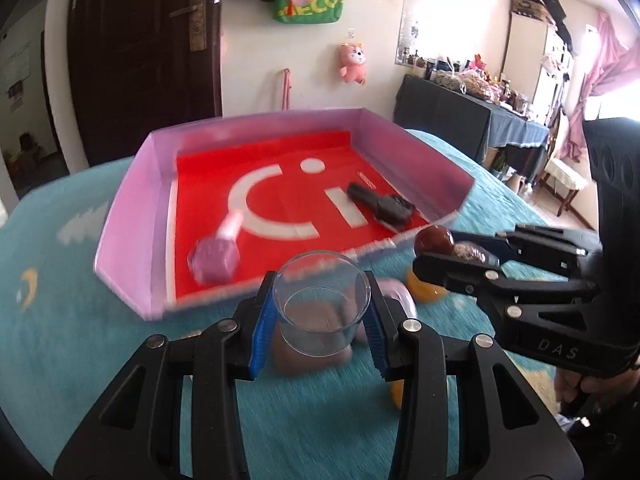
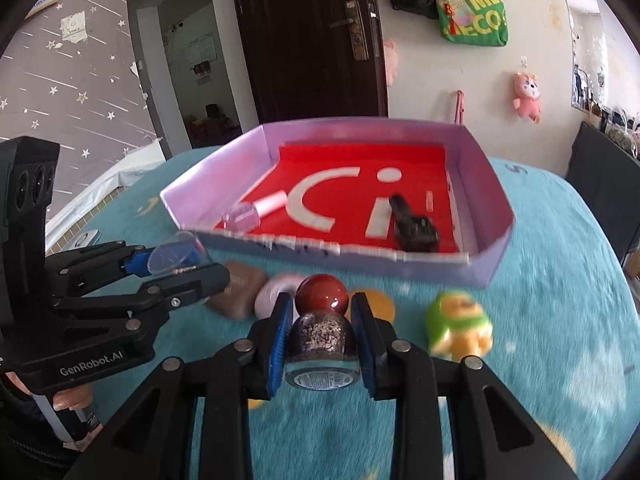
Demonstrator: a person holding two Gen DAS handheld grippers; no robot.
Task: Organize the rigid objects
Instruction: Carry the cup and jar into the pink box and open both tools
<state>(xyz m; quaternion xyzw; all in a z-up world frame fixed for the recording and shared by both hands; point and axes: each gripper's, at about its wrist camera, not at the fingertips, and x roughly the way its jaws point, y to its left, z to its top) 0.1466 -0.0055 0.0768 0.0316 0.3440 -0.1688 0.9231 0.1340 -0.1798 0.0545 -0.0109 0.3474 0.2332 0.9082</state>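
My left gripper [image 1: 320,320] is shut on a clear glass cup [image 1: 322,304], held above the teal cloth just before the box; the left gripper also shows in the right wrist view [image 2: 188,264]. My right gripper [image 2: 320,340] is shut on a dark glitter bottle with a round red cap [image 2: 322,320], also seen in the left wrist view [image 1: 448,244]. The pink-walled box with a red floor [image 1: 132,208] [image 2: 492,184] holds a pink bottle [image 1: 218,254] [image 2: 250,212] and a black object [image 1: 380,204] [image 2: 412,226].
On the teal cloth [image 2: 540,280] before the box lie a brown block [image 2: 238,294], a pale pink piece [image 2: 276,296], an orange piece [image 2: 378,302] and a green-and-orange toy [image 2: 458,326]. A dark door and a wall with hanging bags stand behind.
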